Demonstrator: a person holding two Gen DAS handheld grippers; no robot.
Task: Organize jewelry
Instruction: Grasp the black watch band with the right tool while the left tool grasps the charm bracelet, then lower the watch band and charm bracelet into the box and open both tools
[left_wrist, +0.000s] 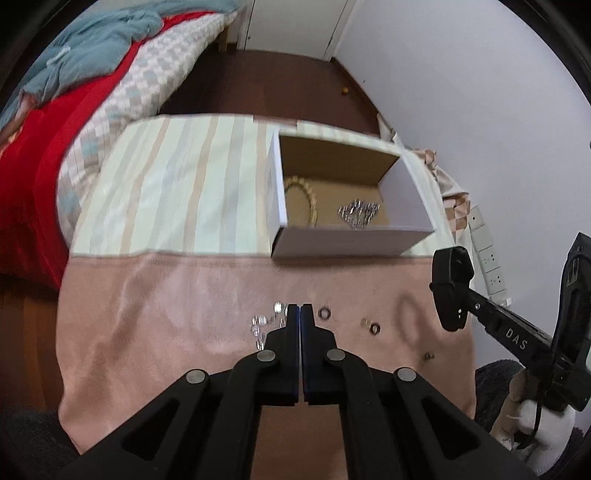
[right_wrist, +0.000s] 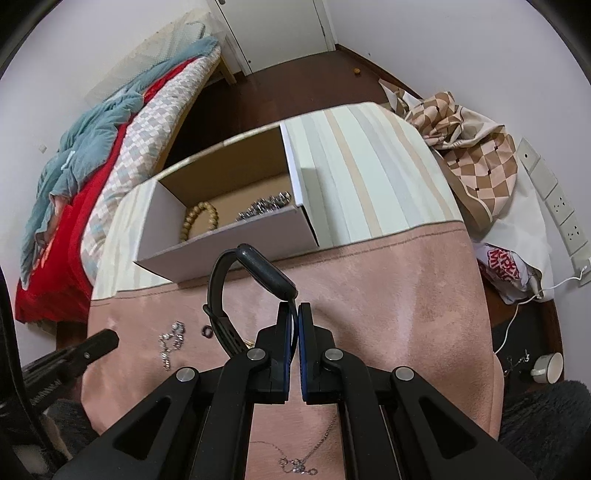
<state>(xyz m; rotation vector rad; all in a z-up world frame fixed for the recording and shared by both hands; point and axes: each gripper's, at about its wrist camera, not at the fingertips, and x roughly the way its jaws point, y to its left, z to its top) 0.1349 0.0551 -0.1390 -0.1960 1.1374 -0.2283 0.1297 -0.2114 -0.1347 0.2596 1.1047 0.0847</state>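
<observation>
On the pink cloth (left_wrist: 177, 306) lie a crystal bracelet (left_wrist: 263, 325), dark rings (left_wrist: 325, 313) and a thin silver necklace (right_wrist: 306, 458). My left gripper (left_wrist: 300, 310) hovers above the cloth, shut. Nothing shows between its tips, and the bracelet lies just left of them. My right gripper (right_wrist: 295, 308) is shut on the strap of a black watch (right_wrist: 255, 273), held above the cloth. The watch (left_wrist: 452, 288) also shows at the right of the left wrist view. Behind stands an open white box (left_wrist: 351, 242) holding a wooden bead bracelet (left_wrist: 301, 199) and a silver piece (left_wrist: 360, 214).
The box rests on striped fabric (left_wrist: 177, 184). A bed with a red blanket (left_wrist: 40, 173) is at the left. Checked cloth (right_wrist: 476, 162), a printed bag (right_wrist: 506, 273), wall sockets (right_wrist: 565, 218) and a cup (right_wrist: 548, 365) on the floor are at the right.
</observation>
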